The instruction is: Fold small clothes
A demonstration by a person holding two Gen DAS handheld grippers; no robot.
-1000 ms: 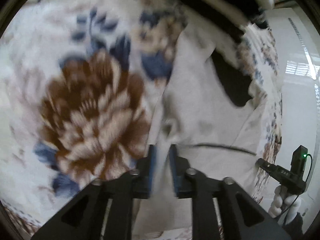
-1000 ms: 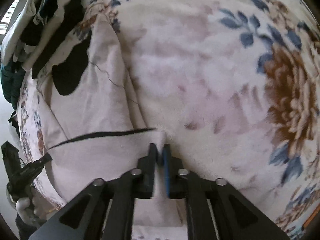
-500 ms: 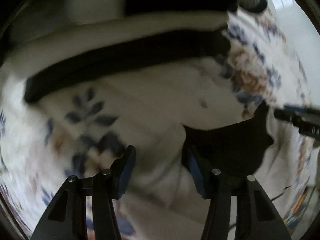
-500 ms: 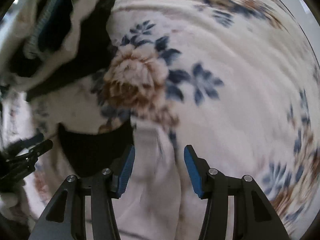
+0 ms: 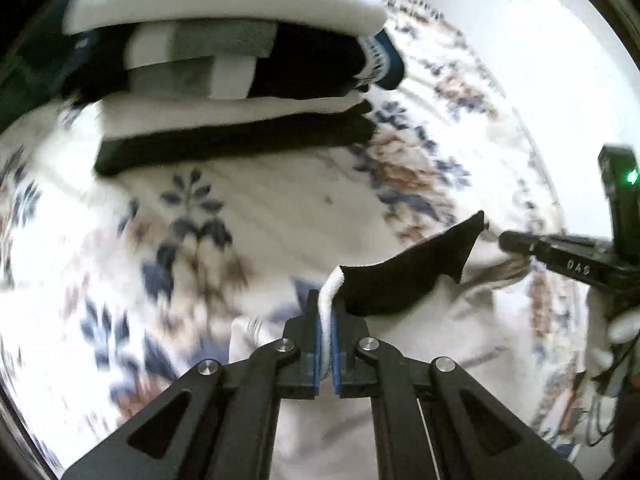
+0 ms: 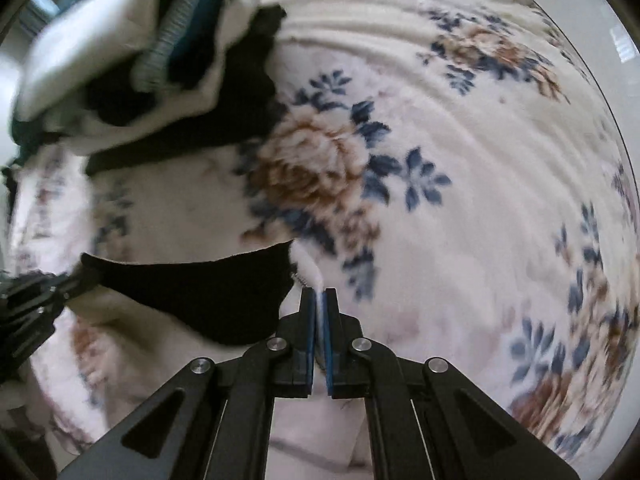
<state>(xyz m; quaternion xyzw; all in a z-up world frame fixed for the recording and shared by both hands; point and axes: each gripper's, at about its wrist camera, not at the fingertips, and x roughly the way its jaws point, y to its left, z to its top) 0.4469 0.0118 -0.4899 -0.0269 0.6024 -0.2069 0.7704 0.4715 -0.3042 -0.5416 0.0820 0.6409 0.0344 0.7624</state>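
A small white garment (image 5: 472, 320) with a black patch (image 5: 404, 280) lies on a floral blanket (image 5: 168, 216). My left gripper (image 5: 329, 312) is shut on the garment's white edge beside the black patch. My right gripper (image 6: 319, 308) is shut on the opposite end of the same edge; the black patch (image 6: 200, 292) stretches to its left. The right gripper (image 5: 560, 256) also shows at the right of the left wrist view, and the left gripper (image 6: 36, 304) at the left of the right wrist view.
A stack of folded clothes (image 5: 240, 52), white, black, grey and teal, sits on the blanket beyond the garment; it also shows in the right wrist view (image 6: 132, 60). The floral blanket (image 6: 460, 160) spreads to the right. A pale floor (image 5: 540, 60) lies past its edge.
Both grippers let go of the garment's near edge, moved toward the black patch end with jaws open, and have now shut on the white edge there.
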